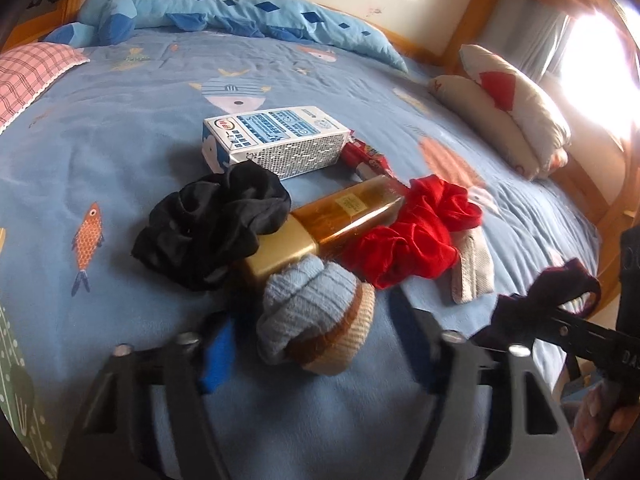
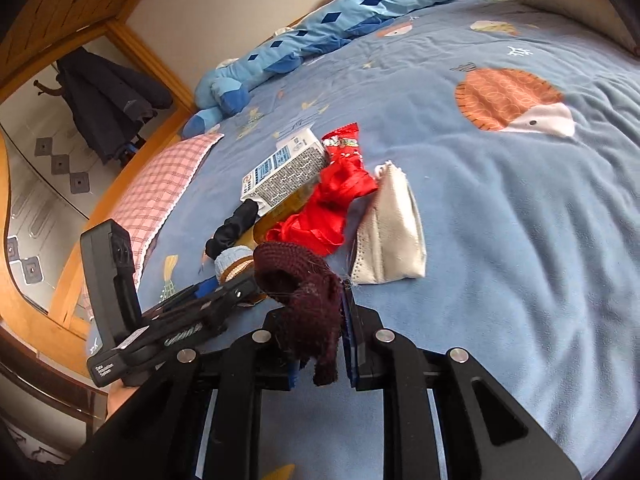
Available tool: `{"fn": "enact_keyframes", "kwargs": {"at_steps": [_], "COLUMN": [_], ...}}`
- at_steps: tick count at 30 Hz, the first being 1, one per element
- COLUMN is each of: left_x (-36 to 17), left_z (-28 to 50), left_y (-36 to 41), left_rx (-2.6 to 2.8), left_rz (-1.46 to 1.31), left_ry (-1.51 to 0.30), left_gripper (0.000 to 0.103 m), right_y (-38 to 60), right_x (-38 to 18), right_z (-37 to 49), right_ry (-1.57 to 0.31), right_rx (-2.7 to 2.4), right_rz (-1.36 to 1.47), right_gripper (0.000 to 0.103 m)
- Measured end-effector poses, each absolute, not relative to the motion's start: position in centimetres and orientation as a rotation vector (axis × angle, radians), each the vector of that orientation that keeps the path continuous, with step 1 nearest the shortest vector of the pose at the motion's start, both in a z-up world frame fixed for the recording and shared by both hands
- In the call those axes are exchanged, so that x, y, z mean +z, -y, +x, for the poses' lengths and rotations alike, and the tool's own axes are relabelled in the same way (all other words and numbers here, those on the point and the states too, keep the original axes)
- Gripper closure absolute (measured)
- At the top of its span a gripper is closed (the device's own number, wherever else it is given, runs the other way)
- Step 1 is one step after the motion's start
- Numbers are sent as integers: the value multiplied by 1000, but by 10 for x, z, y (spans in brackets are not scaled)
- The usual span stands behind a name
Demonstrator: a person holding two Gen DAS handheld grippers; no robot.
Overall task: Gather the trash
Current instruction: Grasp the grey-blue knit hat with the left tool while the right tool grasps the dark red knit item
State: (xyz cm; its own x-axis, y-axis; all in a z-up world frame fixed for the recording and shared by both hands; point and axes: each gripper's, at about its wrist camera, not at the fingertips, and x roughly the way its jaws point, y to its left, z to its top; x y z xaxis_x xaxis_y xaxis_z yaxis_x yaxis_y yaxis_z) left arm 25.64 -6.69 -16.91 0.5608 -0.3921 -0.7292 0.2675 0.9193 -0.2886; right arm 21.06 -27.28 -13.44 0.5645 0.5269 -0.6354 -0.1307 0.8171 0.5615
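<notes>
Grips a dark maroon knit piece [image 2: 300,292] in the right gripper [image 2: 326,356], tongs clamped on it, at the near edge of the bedspread [image 1: 120,140]; looks like clothing and not trash, so risks binning the wrong thing

Holds the left gripper [image 1: 320,344] just left of that, tongs wide apart, with a rolled blue sock [image 1: 316,320] between the fingers; likely closes on the sock instead of rubbish if squeezed here

Just beyond, finds an amber bottle [image 1: 348,212] wedged under a black cloth [image 1: 216,228] on the left and against a red cloth [image 1: 416,240] on the right, with a beige pouch [image 2: 392,232] further right; could drag fabric along, or slip off the smooth, rounded bottle

Farther back, in the middle of the bed, sees the likeliest trash: a milk carton [image 1: 272,140] lying flat, touching a red snack wrapper [image 1: 368,156] at its right end; may crush the carton or knock the wrapper away when reaching over the heap
</notes>
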Motion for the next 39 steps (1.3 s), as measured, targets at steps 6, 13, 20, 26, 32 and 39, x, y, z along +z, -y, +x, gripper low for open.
{"fn": "enact_keyframes", "kwargs": {"at_steps": [6, 13, 20, 26, 32, 39], "left_x": [-170, -160, -137, -119, -118, -112], "left_z": [253, 225, 185, 145, 105, 58], "left_y": [58, 46, 47, 47, 56, 89], "left_rx": [-387, -408, -466, -517, -562, -685], "left_rz": [-194, -221, -232, -225, -229, -196], "left_ry": [-894, -886, -860, -821, -865, -860], "left_gripper": [64, 65, 65, 65, 65, 65], "right_y": [273, 272, 259, 242, 237, 253], "right_x": [-138, -131, -111, -94, -86, -81], "right_z": [206, 195, 169, 124, 74, 17], "right_ry": [-901, -889, -862, -824, -809, -792], "right_rx": [414, 426, 462, 474, 490, 442], "right_rz": [507, 505, 460, 333, 245, 228], "right_gripper": [86, 86, 86, 86, 86, 86]}}
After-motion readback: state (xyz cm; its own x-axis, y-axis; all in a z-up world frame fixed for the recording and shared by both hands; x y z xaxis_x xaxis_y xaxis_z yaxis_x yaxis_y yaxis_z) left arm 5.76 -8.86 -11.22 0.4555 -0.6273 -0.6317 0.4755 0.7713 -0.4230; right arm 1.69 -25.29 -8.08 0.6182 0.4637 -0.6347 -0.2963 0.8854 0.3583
